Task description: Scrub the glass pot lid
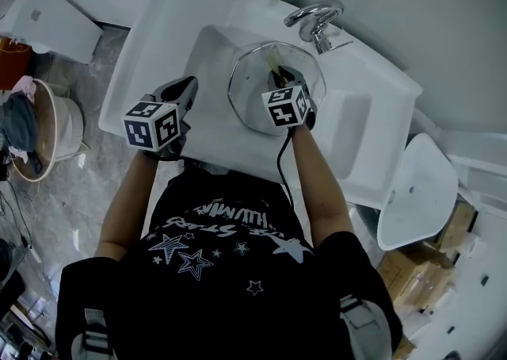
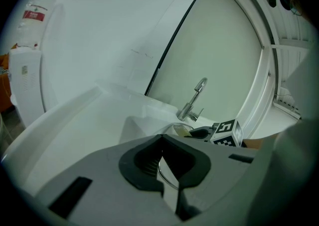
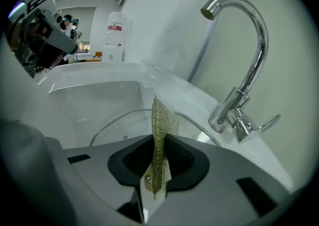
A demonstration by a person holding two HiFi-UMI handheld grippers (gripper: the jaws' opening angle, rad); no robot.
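Observation:
The glass pot lid (image 1: 252, 73) lies in the basin of a white sink (image 1: 158, 41), under the tap. My right gripper (image 1: 282, 75) reaches over the lid's middle, shut on a greenish-gold scrubbing cloth (image 3: 162, 118) that stands up between its jaws (image 3: 159, 140); the lid's rim (image 3: 113, 120) curves just beyond. My left gripper (image 1: 190, 86) hovers over the sink's left part, apart from the lid, its jaws closed together with nothing in them (image 2: 161, 143). In the left gripper view the lid (image 2: 182, 129) and the right gripper's marker cube (image 2: 227, 134) show ahead.
A chrome faucet (image 1: 315, 21) (image 3: 239, 70) stands at the sink's back edge. A bucket with cloths (image 1: 47, 128) sits on the floor at left. A loose white basin (image 1: 416, 192) and cardboard boxes (image 1: 420, 271) lie at right.

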